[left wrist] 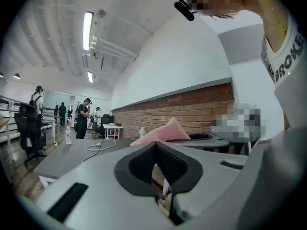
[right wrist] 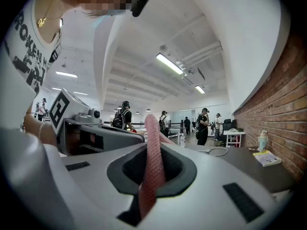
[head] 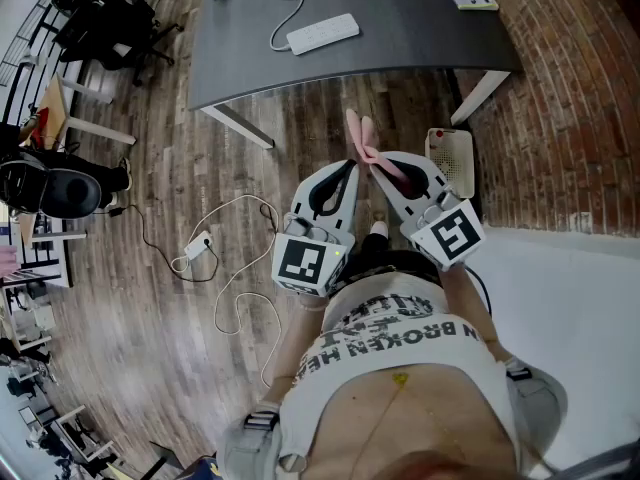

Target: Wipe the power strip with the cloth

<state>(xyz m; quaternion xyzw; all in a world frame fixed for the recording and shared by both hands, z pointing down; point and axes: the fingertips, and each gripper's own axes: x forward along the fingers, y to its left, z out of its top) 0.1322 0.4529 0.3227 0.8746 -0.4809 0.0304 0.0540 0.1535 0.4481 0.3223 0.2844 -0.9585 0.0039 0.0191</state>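
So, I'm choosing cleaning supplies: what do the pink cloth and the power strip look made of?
The cloth looks like soft matte fabric, possibly microfibre: a fine dimpled weave shows and it folds limply. The power strip looks like smooth white plastic, rigid and straight-edged.

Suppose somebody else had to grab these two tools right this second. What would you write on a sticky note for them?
Left gripper: jaws shut, nothing in them.
Right gripper: jaws shut on the pink cloth, which sticks out past the tips.
Power strip: lies on the dark table ahead, cord attached. Both grippers are close to the body, short of the table.
Done: cloth is in hand.
Left: reach the power strip and wipe it.
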